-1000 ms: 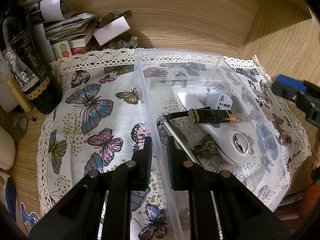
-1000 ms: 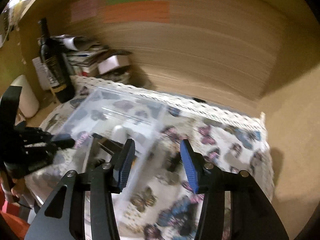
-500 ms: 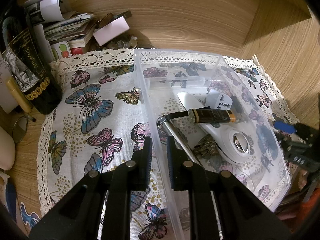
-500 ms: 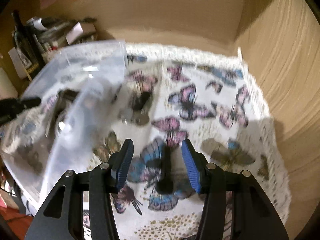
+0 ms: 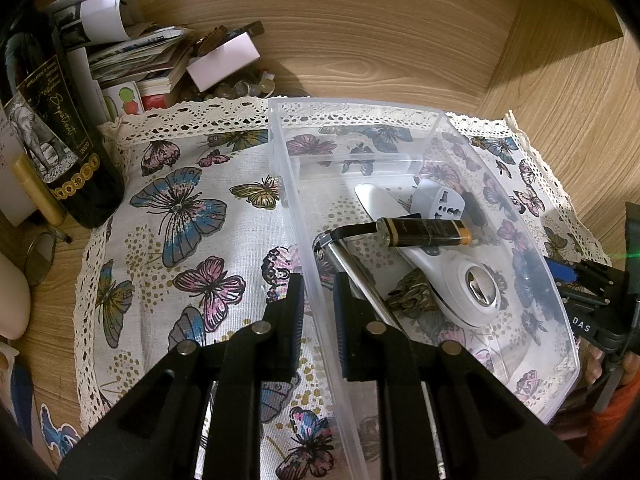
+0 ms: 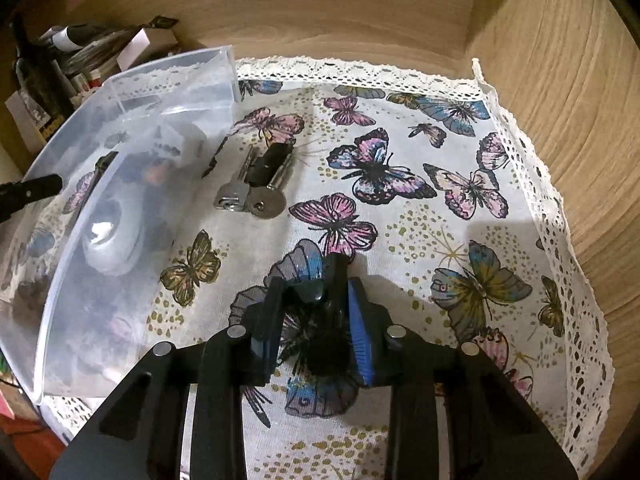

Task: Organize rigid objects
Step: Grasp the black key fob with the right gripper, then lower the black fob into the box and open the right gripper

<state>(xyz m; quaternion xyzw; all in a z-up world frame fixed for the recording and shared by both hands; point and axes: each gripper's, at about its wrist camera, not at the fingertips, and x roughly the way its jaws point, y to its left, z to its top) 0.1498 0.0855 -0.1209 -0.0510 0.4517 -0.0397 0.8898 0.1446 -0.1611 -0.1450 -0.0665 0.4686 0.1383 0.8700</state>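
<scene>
A clear plastic bin (image 5: pixel 360 106) stands on the butterfly cloth (image 5: pixel 180 208). My left gripper (image 5: pixel 320 312) is shut on its left wall. Inside lie a white device (image 5: pixel 460 280), a white plug adapter (image 5: pixel 440 204), a black-and-gold stick (image 5: pixel 420 232), a metal rod (image 5: pixel 360 276) and a small brass piece (image 5: pixel 412 296). To the right of the bin (image 6: pixel 180 64), my right gripper (image 6: pixel 316 316) points down at the cloth. Its jaws are closing and the pads meet a small black bristly brush (image 6: pixel 320 344) between them. Farther off lies a bunch of keys with a lock cylinder (image 6: pixel 256 192).
A dark wine bottle (image 5: pixel 60 140) and a heap of papers and small boxes (image 5: pixel 140 56) crowd the back left corner. Wooden walls (image 6: pixel 560 120) close in behind and on the right. The cloth's lace edge (image 6: pixel 560 280) runs along the right wall.
My right gripper has come down to the cloth right of the bin and its jaws have narrowed around the black brush. The left gripper and bin have not moved.
</scene>
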